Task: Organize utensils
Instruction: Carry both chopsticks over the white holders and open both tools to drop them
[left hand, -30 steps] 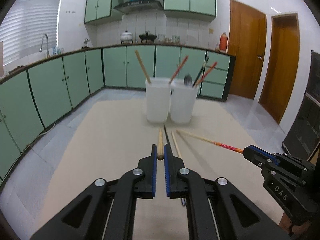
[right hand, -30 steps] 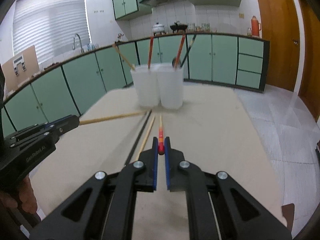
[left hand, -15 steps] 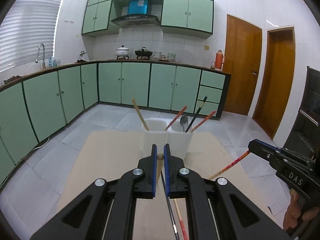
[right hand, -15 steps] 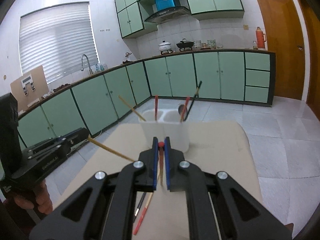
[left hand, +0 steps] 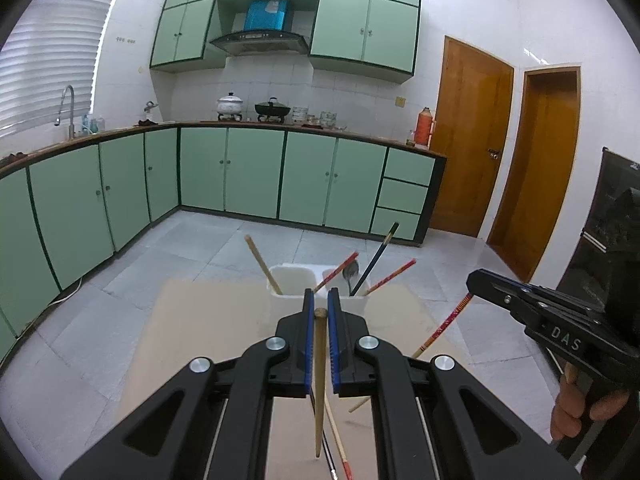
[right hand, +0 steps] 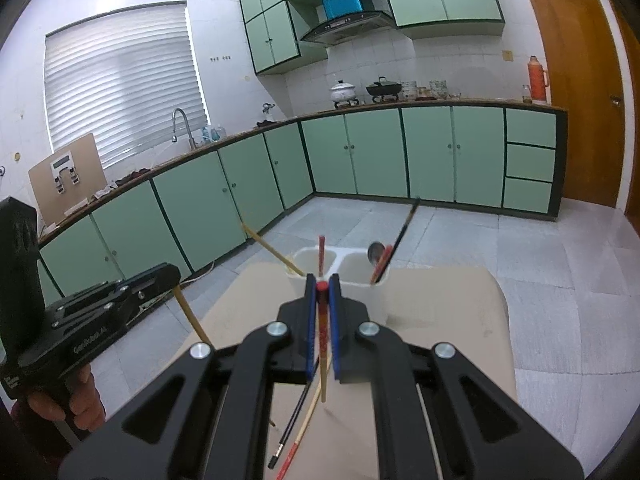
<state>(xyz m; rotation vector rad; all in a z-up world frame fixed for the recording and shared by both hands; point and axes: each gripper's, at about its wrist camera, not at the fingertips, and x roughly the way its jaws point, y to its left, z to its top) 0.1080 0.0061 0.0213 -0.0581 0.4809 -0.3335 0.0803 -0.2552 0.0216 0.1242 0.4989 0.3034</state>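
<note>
My left gripper [left hand: 319, 312] is shut on a plain wooden chopstick [left hand: 319, 380] that hangs tip down above the table. My right gripper [right hand: 322, 286] is shut on a red-topped chopstick [right hand: 322, 344], also tip down. Both are lifted, just short of a white two-compartment holder [left hand: 292, 280], seen in the right wrist view too [right hand: 316, 258]. The holder has a wooden and a red chopstick on the left, and a spoon [right hand: 375, 252], a dark and a red chopstick on the right. A black chopstick [right hand: 294, 420] and a red-ended one [right hand: 302, 436] lie on the table.
The beige table [right hand: 452, 312] stands in a kitchen with green cabinets [left hand: 256, 172] along the far wall and left side. Two wooden doors [left hand: 472, 136] are at the right. The other gripper shows at the edge of each view, right [left hand: 560, 320] and left [right hand: 100, 312].
Both grippers rose off the table with their chopsticks. The chopsticks swung from lying flat to hanging tip down. The holder now sits lower and closer in both views.
</note>
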